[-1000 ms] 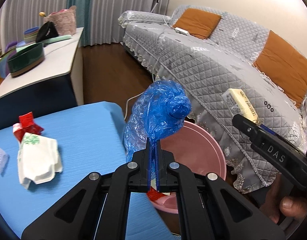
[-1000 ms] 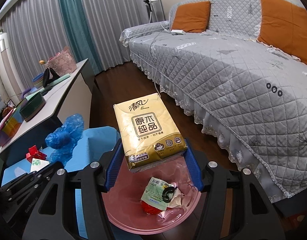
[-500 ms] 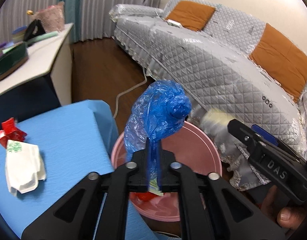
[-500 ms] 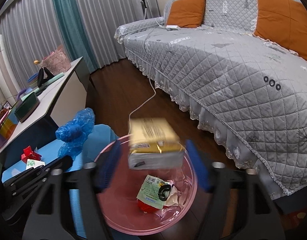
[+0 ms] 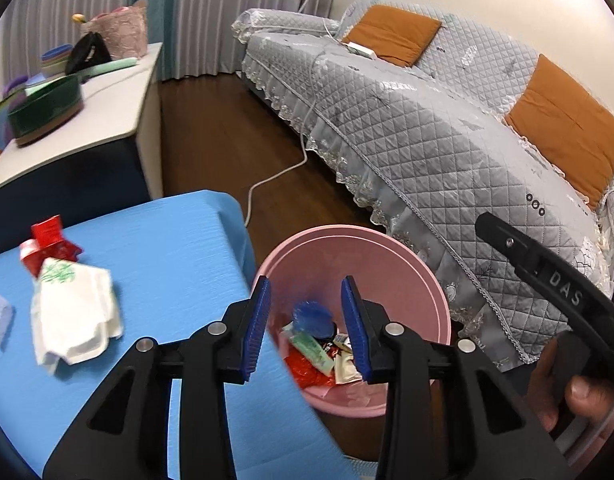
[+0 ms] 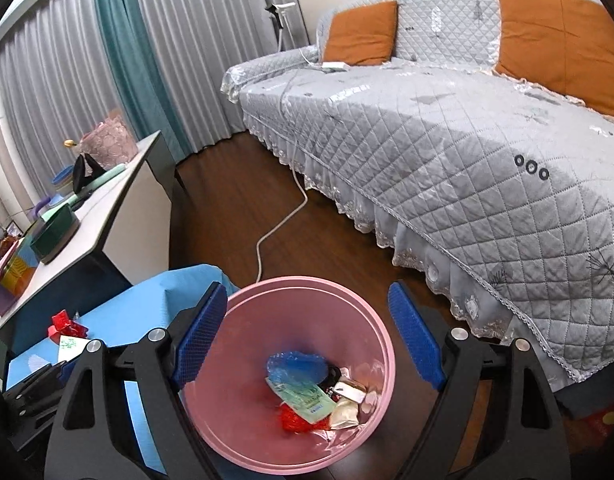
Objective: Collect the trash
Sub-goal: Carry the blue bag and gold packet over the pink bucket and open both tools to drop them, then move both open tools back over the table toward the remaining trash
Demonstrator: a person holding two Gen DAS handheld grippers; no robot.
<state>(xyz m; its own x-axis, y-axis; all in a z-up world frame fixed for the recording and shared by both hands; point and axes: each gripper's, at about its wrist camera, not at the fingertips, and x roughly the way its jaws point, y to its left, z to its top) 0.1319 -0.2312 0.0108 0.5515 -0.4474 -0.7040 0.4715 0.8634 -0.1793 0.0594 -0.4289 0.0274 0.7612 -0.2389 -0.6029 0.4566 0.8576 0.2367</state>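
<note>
A pink bin (image 5: 423,280) (image 6: 371,320) stands on the floor beside the blue table (image 5: 159,248). Inside it lie a crumpled blue plastic bag (image 6: 295,366) (image 5: 311,316), a green packet (image 6: 307,398), red wrapping and other scraps. My left gripper (image 5: 306,326) hangs over the bin's near rim, its jaws opening with nothing between them. Above the bin, my right gripper (image 6: 307,340) stands wide open and empty. On the table remain a white crumpled paper (image 5: 73,312) and a red wrapper (image 5: 47,244).
A grey quilted sofa (image 6: 447,140) with orange cushions fills the right side. A white cable (image 6: 283,220) runs across the wooden floor. A white side table (image 5: 87,112) with bowls and bags stands at the left. A person's hand (image 5: 575,396) holds the right gripper's handle.
My left gripper opened and the blue bag fell into the bin. The yellow tissue pack left my right gripper, which opened wide, and dropped into the bin.
</note>
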